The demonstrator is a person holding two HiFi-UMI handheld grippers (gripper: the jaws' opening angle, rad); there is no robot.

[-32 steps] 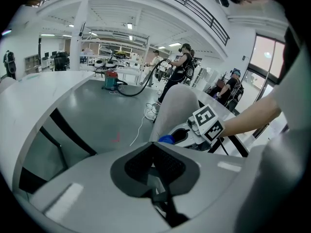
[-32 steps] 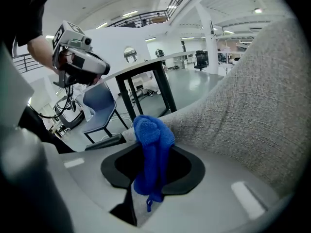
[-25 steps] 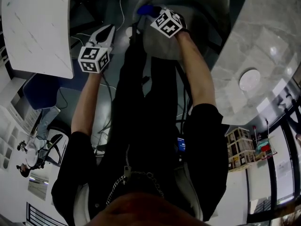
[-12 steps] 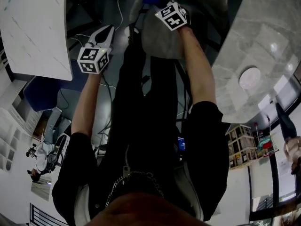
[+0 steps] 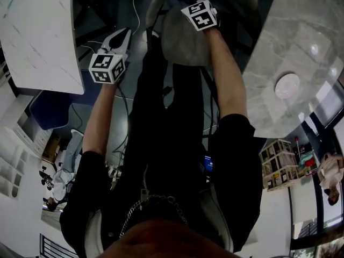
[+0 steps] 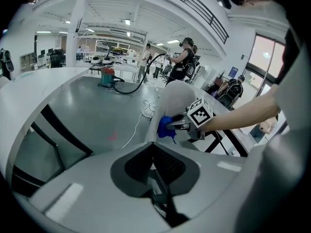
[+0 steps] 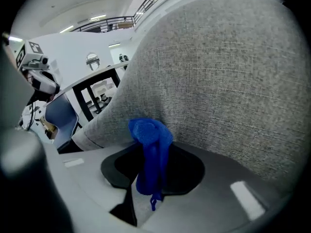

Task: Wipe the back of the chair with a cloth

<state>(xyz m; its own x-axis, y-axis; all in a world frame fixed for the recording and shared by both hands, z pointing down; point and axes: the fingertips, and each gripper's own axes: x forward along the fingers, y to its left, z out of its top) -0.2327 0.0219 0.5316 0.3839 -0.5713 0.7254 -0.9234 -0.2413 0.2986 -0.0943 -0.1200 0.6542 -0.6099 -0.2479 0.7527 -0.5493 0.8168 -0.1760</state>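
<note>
close to the head camera at 6 o'clock is the person's dark torso (image 5: 161, 160), both arms reaching up-frame. left gripper (image 5: 123, 34) at 11 o'clock hangs over the floor (image 5: 102, 15), apart from the chair. its own view shows the jaws closed together with nothing between them. farther out at 12 o'clock, right gripper (image 6: 174, 125) is clamped on the blue cloth (image 7: 150, 144). the bunched end of the cloth touches the grey fabric chair back (image 7: 233, 81), which fills 12 to 3 o'clock of the right gripper view. a loose tail of cloth hangs down between the jaws.

step in hand looks like the wipe itself, on the rear face near its upper edge. to do it well:
- keep the clamp firm so the wad doesn't pull out on the rough weave.
- press lightly and evenly.
- the contact patch is small, so run overlapping strokes across the whole back.
- keep the jaw tips off the fabric.
- the idle left claw could steady the chair if it shifts.

beyond, a white table (image 5: 43, 31) sits at 10 o'clock, a marble table (image 5: 301, 63) at 2 o'clock, and a cable (image 5: 141, 4) lies on the floor.
</note>
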